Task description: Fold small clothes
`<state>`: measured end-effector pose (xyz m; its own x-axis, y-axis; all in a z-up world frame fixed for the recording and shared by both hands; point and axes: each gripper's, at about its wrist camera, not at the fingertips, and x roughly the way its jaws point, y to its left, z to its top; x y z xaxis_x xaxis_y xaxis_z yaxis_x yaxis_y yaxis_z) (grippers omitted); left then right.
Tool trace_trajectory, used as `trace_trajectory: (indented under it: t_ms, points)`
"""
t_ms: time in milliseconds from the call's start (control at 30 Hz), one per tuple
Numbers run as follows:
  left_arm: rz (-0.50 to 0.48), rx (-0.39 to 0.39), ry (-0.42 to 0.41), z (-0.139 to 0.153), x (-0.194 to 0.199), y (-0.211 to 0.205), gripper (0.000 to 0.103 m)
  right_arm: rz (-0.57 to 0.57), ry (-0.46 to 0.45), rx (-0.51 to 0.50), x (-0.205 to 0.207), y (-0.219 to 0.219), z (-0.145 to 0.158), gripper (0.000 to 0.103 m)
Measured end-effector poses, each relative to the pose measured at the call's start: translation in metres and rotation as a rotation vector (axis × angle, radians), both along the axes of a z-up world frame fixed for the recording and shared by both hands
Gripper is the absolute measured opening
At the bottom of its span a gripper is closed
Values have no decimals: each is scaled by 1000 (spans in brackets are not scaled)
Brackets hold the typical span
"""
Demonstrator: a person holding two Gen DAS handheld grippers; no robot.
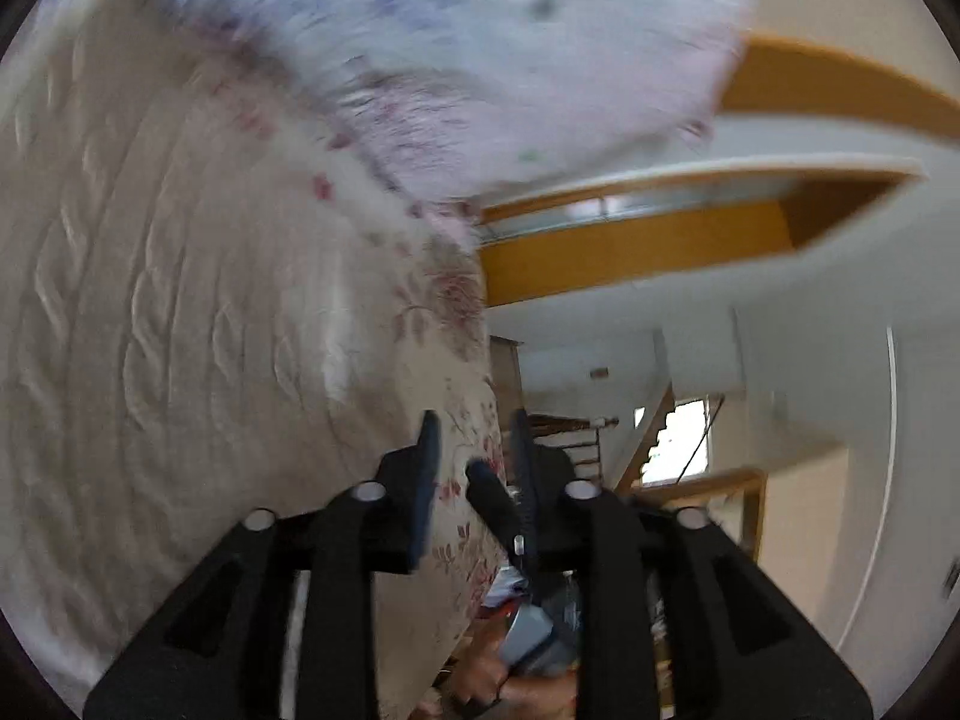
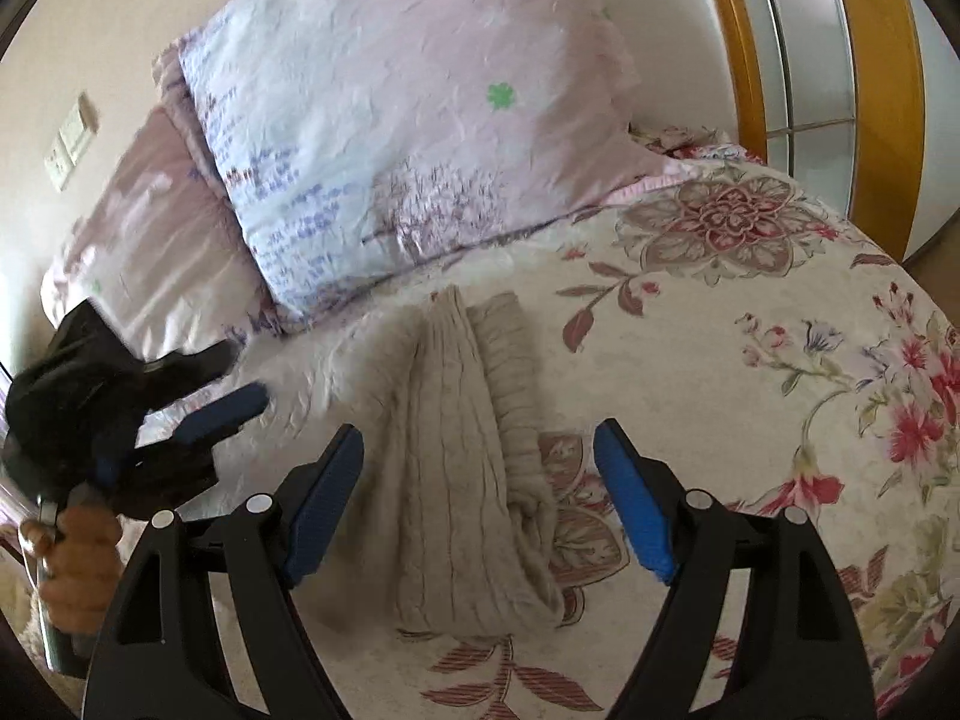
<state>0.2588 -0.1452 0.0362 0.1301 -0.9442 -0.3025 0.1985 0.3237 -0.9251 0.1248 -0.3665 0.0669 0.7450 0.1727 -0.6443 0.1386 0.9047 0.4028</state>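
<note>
So only our right wrist view actually shows the knit garment: a beige cable-knit piece, folded into a long narrow bundle, lying on the bed's floral bedspread just below the pillow. It's chunky and ribbed, with a rolled edge along its right side. Our right gripper hangs right over it, blue-padded fingers spread wide on either side of the bundle and not touching it.

That same view catches our left gripper off to the left near a second pinkish pillow, fingers apart, nothing between them, a bare hand on its handle.

The left wrist view is blurry and tilted and misses the garment completely. What we get there is the quilted cream bedspread with wavy stitching, the crinkled pillow up top, a wooden-framed door and a staircase behind. The left gripper has a gap between its fingers, holding nothing.
</note>
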Motion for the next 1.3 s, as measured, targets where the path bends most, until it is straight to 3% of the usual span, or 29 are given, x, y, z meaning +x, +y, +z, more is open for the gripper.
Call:
trace_trajectory:
  t_ms: [67, 167, 200, 300, 433, 567, 700, 933, 1000, 1067, 1300]
  points:
    - [46, 46, -130, 25, -10, 22, 55, 30, -25, 76, 2, -5, 7, 81]
    - [150, 162, -225, 41, -18, 54, 60, 121, -25, 200, 13, -3, 10, 80]
    - [194, 238, -251, 43, -20, 69, 61, 156, -8, 238, 20, 1, 8, 79]
    - [271, 381, -269, 38, -24, 93, 64, 230, 65, 312, 41, 15, -4, 70]
    - [296, 497, -203, 11, -19, 102, 64, 223, 168, 354, 67, 24, -28, 63]
    - [278, 516, -155, -9, -13, 103, 64, 223, 223, 383, 80, 28, -46, 60]
    - [227, 521, -139, -22, -15, 97, 64, 256, 220, 440, 84, 28, -51, 48]
    - [203, 491, -106, -33, -11, 90, 66, 242, 235, 485, 102, 25, -60, 37]
    - [199, 487, -101, -31, -11, 91, 66, 235, 232, 472, 108, 25, -59, 27]
    - [197, 486, -101, -30, -13, 94, 67, 239, 208, 392, 110, 30, -52, 20]
    - [182, 463, -100, -20, -12, 100, 71, 277, -68, -106, 82, 72, 28, 17]
